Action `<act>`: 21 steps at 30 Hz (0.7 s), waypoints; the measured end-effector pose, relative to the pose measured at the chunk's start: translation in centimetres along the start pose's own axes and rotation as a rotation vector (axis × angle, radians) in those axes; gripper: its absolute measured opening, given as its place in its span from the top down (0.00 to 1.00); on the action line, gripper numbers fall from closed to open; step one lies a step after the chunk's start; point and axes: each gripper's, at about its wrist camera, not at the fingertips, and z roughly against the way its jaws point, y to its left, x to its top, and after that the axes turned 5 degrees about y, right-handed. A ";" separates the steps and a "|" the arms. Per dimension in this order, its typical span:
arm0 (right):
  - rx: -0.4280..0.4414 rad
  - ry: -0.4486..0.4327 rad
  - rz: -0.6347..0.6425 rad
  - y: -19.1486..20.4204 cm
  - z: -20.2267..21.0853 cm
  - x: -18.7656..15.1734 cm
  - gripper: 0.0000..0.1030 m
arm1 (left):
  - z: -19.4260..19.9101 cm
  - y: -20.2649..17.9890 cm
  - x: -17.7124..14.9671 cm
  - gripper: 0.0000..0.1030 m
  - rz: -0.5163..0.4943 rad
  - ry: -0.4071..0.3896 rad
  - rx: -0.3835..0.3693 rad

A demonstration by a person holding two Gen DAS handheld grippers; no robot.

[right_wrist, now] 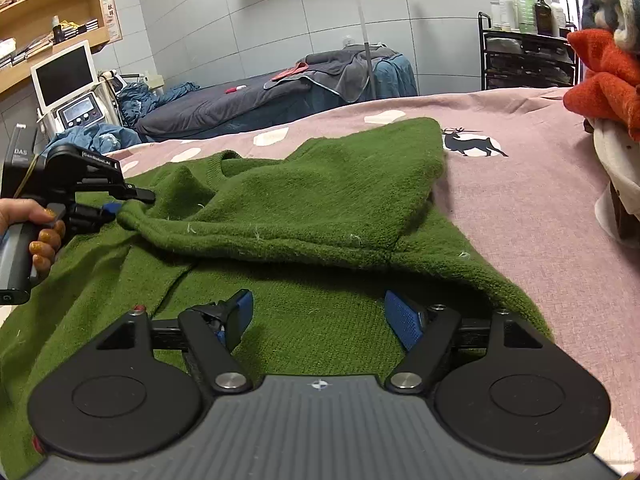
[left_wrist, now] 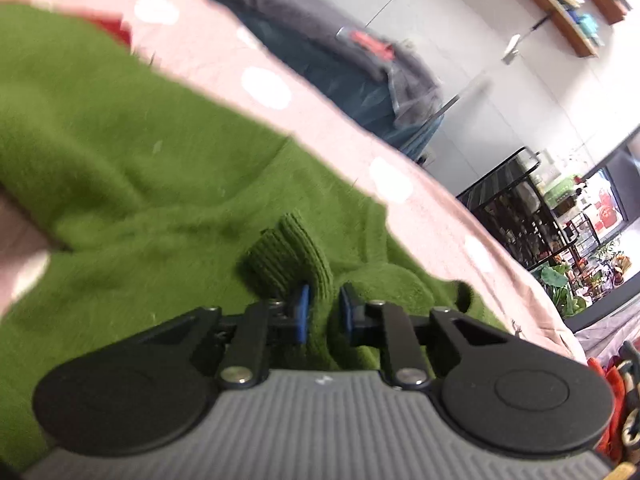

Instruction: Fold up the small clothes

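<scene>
Green sweater (right_wrist: 320, 200) cuff between left fingers (left_wrist: 301, 312)

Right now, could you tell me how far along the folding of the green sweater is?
Early on. Done: the sweater lies on the pink sheet with one side already flipped over its middle. In hand: the left gripper is shut on a ribbed cuff; the right gripper is open above the knit. Left: bringing the sleeve in and folding the body.

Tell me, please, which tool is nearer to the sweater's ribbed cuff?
Left. The left tool is shut on the ribbed cuff; the right tool hovers open over the sweater's body.
</scene>
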 end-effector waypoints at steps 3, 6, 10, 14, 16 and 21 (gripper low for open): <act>0.000 -0.002 0.002 0.1 -0.1 -0.1 0.00 | 3.5 -1.2 -0.4 0.87 -0.070 -0.114 0.025; 0.001 -0.002 0.007 0.2 -0.1 -0.2 0.00 | 7.0 -1.3 -0.6 0.88 -0.080 -0.226 0.081; 0.005 0.000 0.012 0.4 -0.2 -0.3 0.00 | 9.2 -0.2 -1.2 0.87 -0.108 -0.259 0.208; 0.006 0.002 0.020 0.6 -0.2 -0.4 0.00 | 9.8 1.9 -2.4 0.67 -0.090 -0.165 0.248; 0.004 0.003 0.025 0.7 -0.2 -0.4 0.00 | 9.7 2.4 -3.2 0.54 -0.100 -0.138 0.245; 0.000 0.006 0.034 1.0 -0.2 -0.5 0.00 | 8.7 -0.2 -3.9 0.47 -0.199 -0.111 0.183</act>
